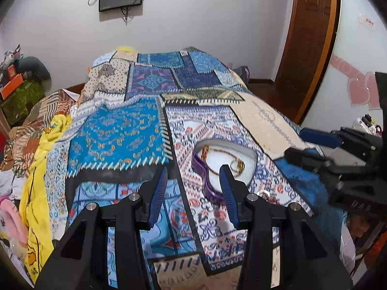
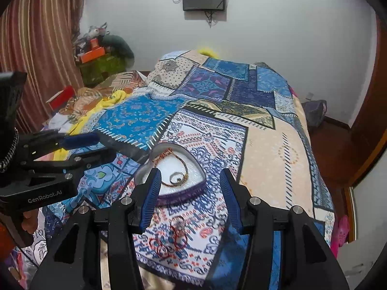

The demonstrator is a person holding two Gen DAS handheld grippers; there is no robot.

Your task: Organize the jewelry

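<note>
The heart box sits on the bed, on the patchwork blanket, and a gold chain already lies coiled on its white lining. That much of the sorting looks done.

Still outside the box is a red bracelet, loose on the blanket at 6 o'clock from the box in the right wrist view, just ahead of the right claw. A small ring-like piece also lies on the blanket near the box's tip at 5 o'clock in the left wrist view; what it is exactly is too small to tell.

Both claws are spread wide and hold nothing. The left claw hovers just short of the box, its right finger overlapping the box's near edge in view. The right claw hangs over the red bracelet with the box at 12 o'clock.

I judge the task as partly done: one piece is stowed, at least one or two remain to be picked up and placed.
</note>
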